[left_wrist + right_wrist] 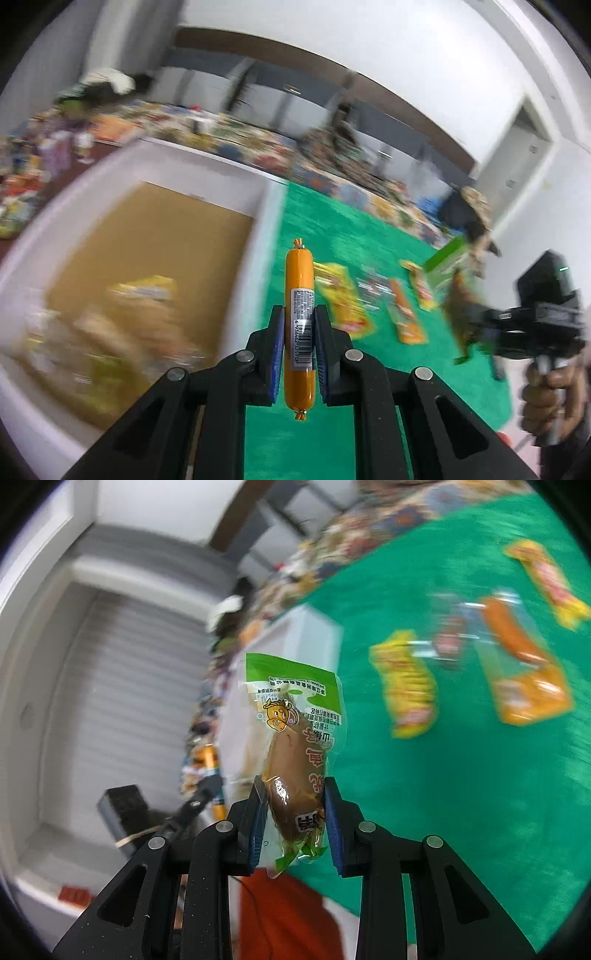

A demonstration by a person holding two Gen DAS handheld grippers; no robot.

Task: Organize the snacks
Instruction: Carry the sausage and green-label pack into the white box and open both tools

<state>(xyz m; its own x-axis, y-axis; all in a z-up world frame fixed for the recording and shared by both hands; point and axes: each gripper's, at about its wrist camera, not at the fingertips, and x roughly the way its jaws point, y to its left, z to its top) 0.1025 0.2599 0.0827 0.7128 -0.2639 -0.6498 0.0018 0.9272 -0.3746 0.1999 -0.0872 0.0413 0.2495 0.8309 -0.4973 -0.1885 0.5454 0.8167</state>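
1. The left gripper [299,349] is clamped tight on an orange sausage stick [299,295]. Its white label with a barcode faces the camera, but I can only half read the digits, so I won't quote them. The stick runs lengthwise between the blue pads, one knotted end poking past the fingertips and the other hanging back toward the handle.
2. The right gripper [295,805] is squeezed shut on a clear-and-green snack pouch [295,746] with something brown inside. There's a little orange cartoon face and Chinese print on it, too small for me to read. Most of the pouch sticks out beyond the fingertips.
3. Only the left view shows the white box [236,258] with a brown floor, off to the left of the fingers, with blurry packets lying in it. It also catches the other gripper off to the right, held by a hand [550,402], the green pouch sticking up from it.
4. Ahead of both sets of fingers, on the green mat [369,240], lie a yellow packet [406,686] and an orange packet [528,672], all smeared with blur.
5. Both grippers tilt downward over the mat.
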